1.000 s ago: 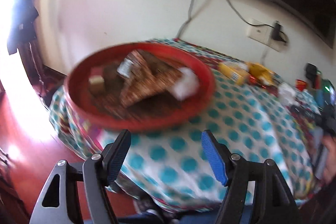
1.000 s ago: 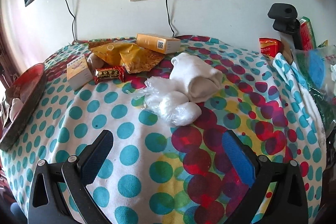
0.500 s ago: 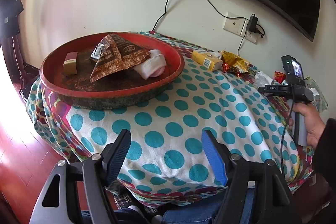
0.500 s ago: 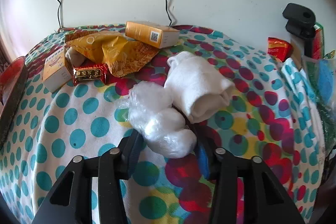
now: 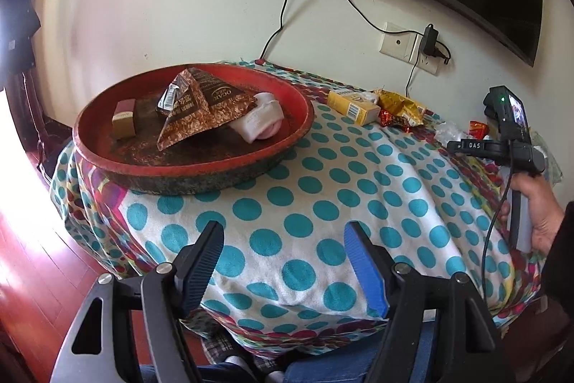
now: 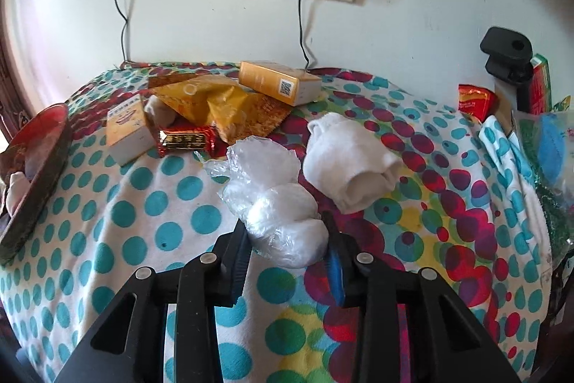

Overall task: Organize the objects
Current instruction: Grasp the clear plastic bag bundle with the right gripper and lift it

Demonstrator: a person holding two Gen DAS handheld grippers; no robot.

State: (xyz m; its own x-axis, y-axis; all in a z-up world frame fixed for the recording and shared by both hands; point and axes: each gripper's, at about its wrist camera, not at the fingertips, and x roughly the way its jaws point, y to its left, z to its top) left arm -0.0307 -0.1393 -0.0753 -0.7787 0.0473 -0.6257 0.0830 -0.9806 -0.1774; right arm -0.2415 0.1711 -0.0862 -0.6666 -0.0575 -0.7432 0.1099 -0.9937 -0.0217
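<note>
My right gripper (image 6: 287,239) is closing its jaws on a crumpled clear plastic bag (image 6: 276,200), which sits between the pads on the dotted tablecloth. A rolled white sock (image 6: 348,164) lies just to the bag's right. My left gripper (image 5: 283,261) hangs open over the near edge of the table with nothing between its fingers. Beyond it stands a round red tray (image 5: 107,153) holding a brown foil packet (image 5: 201,110), a small box (image 5: 123,119) and a white sock (image 5: 262,122).
Near the wall lie an orange box (image 6: 280,87), a yellow snack packet (image 6: 211,103), a red-gold candy (image 6: 186,140) and a small white-orange box (image 6: 127,131). Bags and a black clamp (image 6: 506,52) crowd the right edge. A hand (image 5: 538,203) holds the right gripper.
My right gripper has moved forward to the plastic bag and its wide-open jaws have closed in around it. The left view swung and now holds steady, with the red tray a little farther off.
</note>
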